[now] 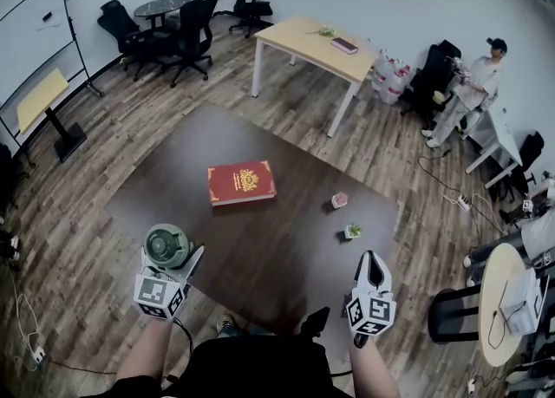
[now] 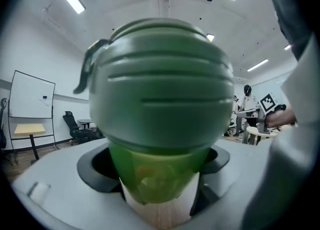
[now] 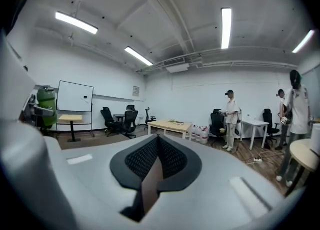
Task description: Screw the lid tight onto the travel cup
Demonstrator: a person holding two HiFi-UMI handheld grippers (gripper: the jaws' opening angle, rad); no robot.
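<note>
One cup (image 2: 155, 176), translucent green, sits pinched in the left claw (image 1: 171, 254), whose jaws stand wide on either side of its body. One darker green domed lid (image 2: 160, 86) sits on top of it, with a loop at its side. In the head view the cup is held at the near left edge of the one dark counter (image 1: 286, 253), lid up.

The right claw (image 1: 371, 257) is pressed together with nothing in it, over the counter's near right edge and well apart from the cup.

Three things lie on the counter: one red book (image 1: 241, 182) near the middle, and two small things to its right, one pink (image 1: 339, 200) and one green and white (image 1: 352, 231), near each other.

Beyond it stands one pale wooden table (image 1: 303, 43). One person (image 1: 473, 93) stands at the right wall.
</note>
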